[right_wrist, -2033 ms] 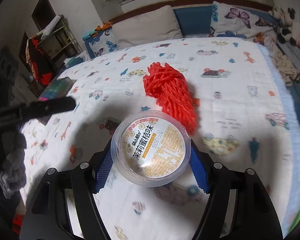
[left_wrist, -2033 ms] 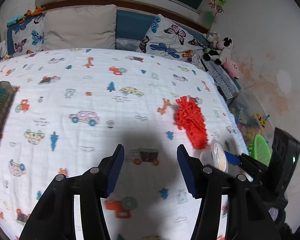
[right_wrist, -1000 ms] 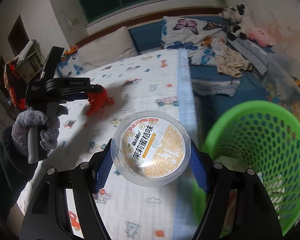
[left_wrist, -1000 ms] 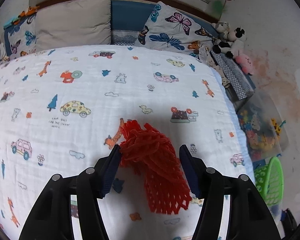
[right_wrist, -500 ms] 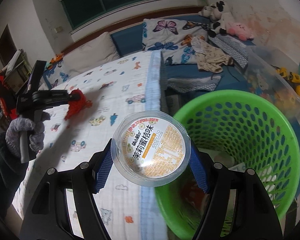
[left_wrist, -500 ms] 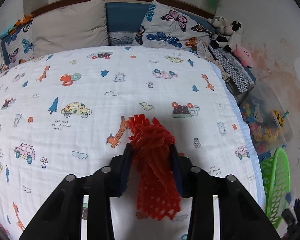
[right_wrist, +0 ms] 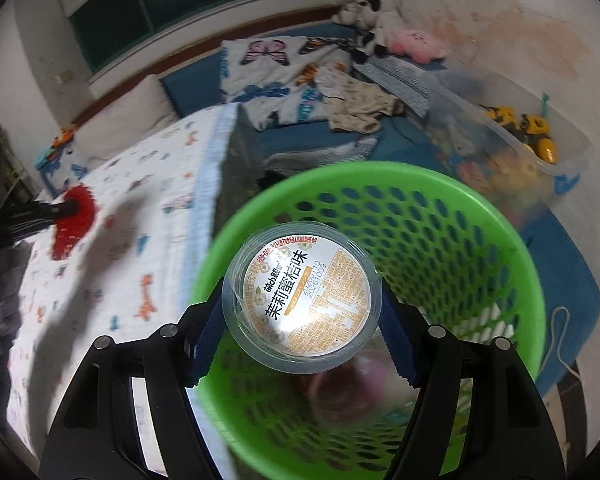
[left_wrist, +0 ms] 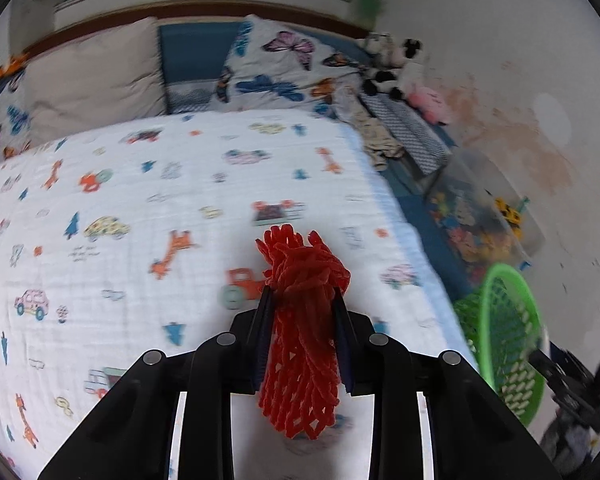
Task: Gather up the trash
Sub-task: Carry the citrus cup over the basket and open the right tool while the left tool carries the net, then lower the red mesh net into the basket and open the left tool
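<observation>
Left gripper (left_wrist: 303,308) has just clamped onto the red net (left_wrist: 300,344), lifted off the bed (left_wrist: 140,184). Right gripper (right_wrist: 302,316), gripping the cup (right_wrist: 304,296), now hangs over the green basket (right_wrist: 500,240). Prob 2 drops left.

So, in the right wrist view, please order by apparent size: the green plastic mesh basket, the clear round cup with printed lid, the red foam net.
1. Green plastic mesh basket, clearly largest.
2. Clear round cup with printed lid; it sits nearest the camera, so it looks enlarged.
3. Red foam net, smallest here, but it is far away and partly hidden.
</observation>
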Motion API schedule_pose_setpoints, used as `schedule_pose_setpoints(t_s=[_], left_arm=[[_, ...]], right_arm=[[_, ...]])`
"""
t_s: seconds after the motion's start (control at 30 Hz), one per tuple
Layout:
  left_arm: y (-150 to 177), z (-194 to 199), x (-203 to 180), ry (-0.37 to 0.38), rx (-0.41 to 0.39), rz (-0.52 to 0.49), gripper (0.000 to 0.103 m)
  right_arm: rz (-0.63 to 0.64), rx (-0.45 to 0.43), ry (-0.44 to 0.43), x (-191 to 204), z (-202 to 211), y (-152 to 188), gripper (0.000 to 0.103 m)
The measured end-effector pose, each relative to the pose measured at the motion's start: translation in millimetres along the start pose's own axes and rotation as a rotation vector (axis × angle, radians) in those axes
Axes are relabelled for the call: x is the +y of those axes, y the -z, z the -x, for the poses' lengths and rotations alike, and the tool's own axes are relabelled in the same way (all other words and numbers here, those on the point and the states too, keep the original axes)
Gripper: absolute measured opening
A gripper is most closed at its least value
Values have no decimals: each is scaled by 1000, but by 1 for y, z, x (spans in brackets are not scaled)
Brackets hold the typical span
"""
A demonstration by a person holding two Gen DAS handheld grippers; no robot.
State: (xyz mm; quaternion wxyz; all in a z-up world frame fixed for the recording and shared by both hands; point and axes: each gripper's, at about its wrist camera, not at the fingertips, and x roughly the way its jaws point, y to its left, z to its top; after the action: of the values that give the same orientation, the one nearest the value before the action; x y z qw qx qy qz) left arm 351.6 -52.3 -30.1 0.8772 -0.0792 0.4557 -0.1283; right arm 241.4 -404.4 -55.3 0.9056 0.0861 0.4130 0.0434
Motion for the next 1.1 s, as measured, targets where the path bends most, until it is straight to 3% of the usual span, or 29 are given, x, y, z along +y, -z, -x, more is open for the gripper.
schedule_pose_setpoints(t_s=[0.37, 0.53, 1.1], left_arm=[[4, 20, -73, 142, -17, -117, 27], [11, 21, -104, 186, -10, -172, 27], [33, -6, -202, 272, 59, -312, 27]], right_arm=[[-55, 38, 51, -26, -34, -6, 73], [-87, 27, 53, -34, -35, -5, 80], [-77, -51, 84, -56, 37, 15, 80]])
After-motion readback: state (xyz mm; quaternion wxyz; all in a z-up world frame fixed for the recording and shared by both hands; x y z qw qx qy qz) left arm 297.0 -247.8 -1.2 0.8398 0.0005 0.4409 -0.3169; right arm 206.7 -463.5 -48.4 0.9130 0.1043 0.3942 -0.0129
